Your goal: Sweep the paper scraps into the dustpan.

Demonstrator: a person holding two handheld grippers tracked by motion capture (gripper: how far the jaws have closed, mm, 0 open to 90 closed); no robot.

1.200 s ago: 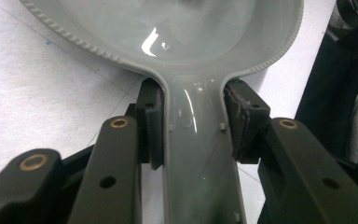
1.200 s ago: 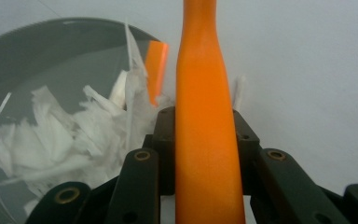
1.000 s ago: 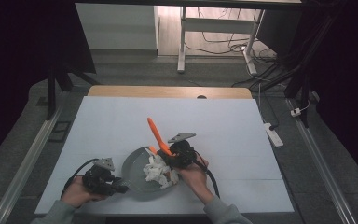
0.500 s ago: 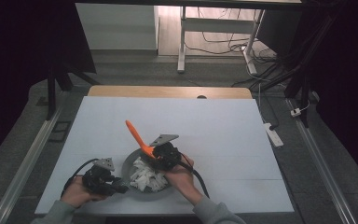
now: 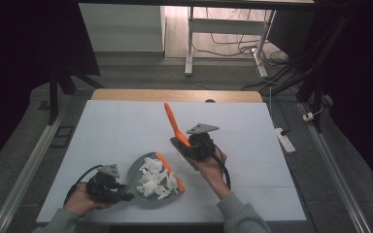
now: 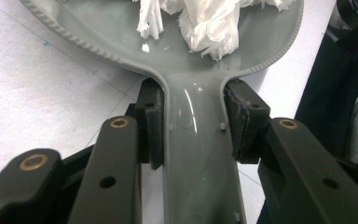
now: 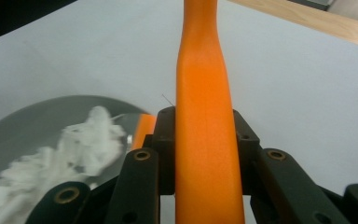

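- Two grippers are in my hands over one white table (image 5: 126, 131), which takes up the middle of the high view, with a wooden edge along its far side.
- I see the grey dustpan (image 5: 143, 167) lying flat on the table in the lower centre of that view; an orange strip (image 5: 170, 171) runs along its right-hand lip.
- I see white shredded paper (image 5: 154, 178) heaped inside the pan, touching the orange strip; in the left gripper view the scraps (image 6: 200, 23) sit at the top centre, on the pan's floor.
- My left gripper (image 5: 108, 187), at the lower left of the high view, lies low at the pan's left side. In its own view both black jaws are clamped on the sides of the dustpan's grey handle (image 6: 198, 154), one pad on each side, pressing.
- My right gripper (image 5: 194, 145), just right of centre and above the pan's right edge, is held clear of the table. Its jaws are closed tight on the orange brush handle (image 7: 205, 140), which rises between them and points to the upper left in the high view (image 5: 172, 121).
- I see dark bristles (image 5: 179, 144) just beside that gripper, apart from the pan.
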